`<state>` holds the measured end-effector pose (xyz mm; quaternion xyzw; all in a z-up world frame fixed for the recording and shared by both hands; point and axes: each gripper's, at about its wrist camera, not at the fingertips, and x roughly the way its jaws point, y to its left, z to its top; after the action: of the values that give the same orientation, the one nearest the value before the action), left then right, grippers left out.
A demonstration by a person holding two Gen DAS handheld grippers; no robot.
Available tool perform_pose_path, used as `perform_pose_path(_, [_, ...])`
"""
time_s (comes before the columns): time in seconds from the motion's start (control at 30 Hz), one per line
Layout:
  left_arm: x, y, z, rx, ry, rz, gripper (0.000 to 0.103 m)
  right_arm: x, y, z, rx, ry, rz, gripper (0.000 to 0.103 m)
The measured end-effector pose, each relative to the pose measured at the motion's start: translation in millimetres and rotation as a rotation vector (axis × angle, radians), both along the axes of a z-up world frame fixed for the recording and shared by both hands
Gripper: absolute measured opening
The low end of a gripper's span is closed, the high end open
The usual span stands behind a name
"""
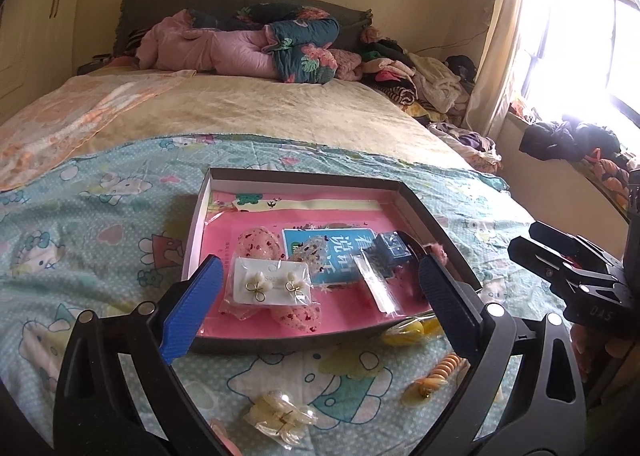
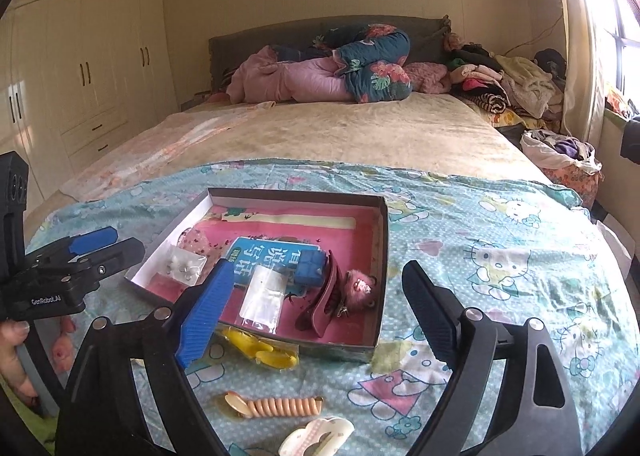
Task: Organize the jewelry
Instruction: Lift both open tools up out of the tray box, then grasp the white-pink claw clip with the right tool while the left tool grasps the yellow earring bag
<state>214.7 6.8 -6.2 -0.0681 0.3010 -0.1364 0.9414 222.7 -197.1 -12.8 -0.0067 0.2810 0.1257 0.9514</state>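
A shallow dark box with a pink lining (image 1: 408, 196) (image 2: 382, 224) lies on the bed. It holds a card of pearl earrings (image 1: 272, 286), pink speckled pouches (image 1: 258, 244), a blue cube (image 1: 390, 250) (image 2: 310, 270), a clear packet (image 2: 264, 298) and a pink furry clip (image 2: 358, 288). My left gripper (image 1: 316, 312) is open and empty over the box's near edge. My right gripper (image 2: 316, 320) is open and empty just before the box. A yellow clip (image 2: 260, 350), an orange spiral hair tie (image 2: 276, 406), a cream clip (image 2: 316, 438) and a bagged bow (image 1: 280, 416) lie outside the box.
The box sits on a teal cartoon-print sheet (image 2: 500, 256). Rolled quilts (image 2: 340, 72) and a clothes pile (image 2: 500, 84) lie at the head of the bed. Wardrobes (image 2: 88, 68) stand at left, a window (image 1: 580, 56) at right.
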Motion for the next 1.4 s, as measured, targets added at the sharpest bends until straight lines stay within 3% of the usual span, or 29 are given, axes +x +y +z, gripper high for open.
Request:
perform_pose_path(0.53, [-25,-6,-1,0.021,-0.012,-0.019,0.089,-41,-12,0,-0.004,-0.007,-0.008,0.085])
perform_pose_path(1.4, [-49,-27,-25,0.085,0.015,-0.076,0.089,-82,-25,-45,0.009,0.084,-0.035,0.085])
